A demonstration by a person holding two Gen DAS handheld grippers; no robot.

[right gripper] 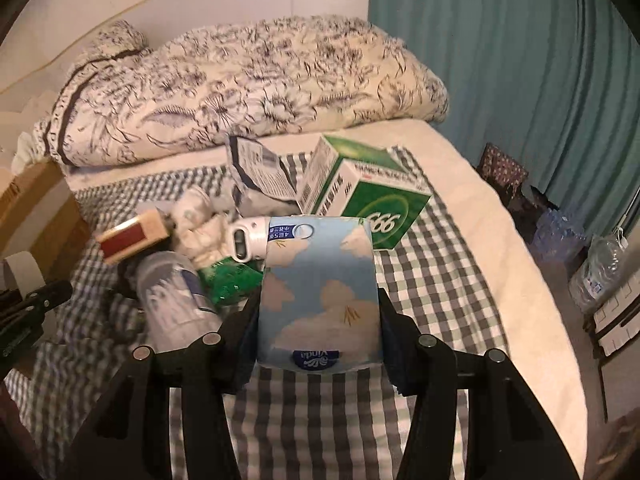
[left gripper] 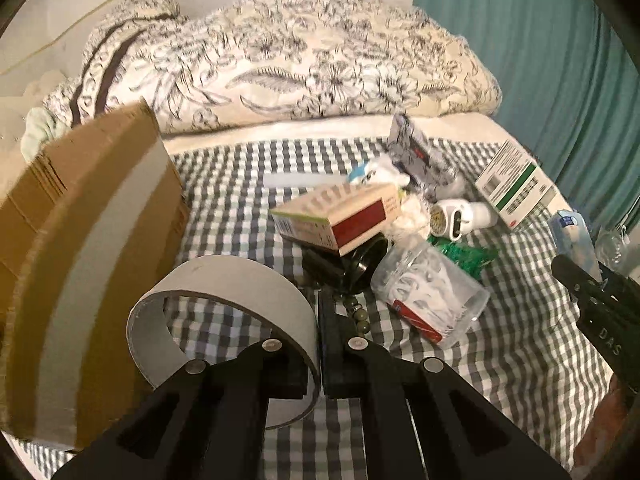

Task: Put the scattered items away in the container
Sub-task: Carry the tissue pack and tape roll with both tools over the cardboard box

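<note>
My left tool point(left gripper: 320, 344) clamps grey cardboard tape ring point(left gripper: 224, 280); right tool point(right gripper: 318, 300) grips blue cloud-print tissue pack point(right gripper: 320, 280). Brown cardboard box point(left gripper: 100, 200) lies just left of left tool, nearer.

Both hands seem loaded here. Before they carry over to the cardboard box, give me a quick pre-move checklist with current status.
1. Left gripper jaws pinching the grey cardboard ring: ok.
2. Right gripper jaws clamped on both sides of the tissue pack: ok.
3. Tissue pack clear of the checked sheet: ok.
4. Cardboard box within view, left of the pile: ok.
5. Box opening free to receive items: cannot tell.
</note>
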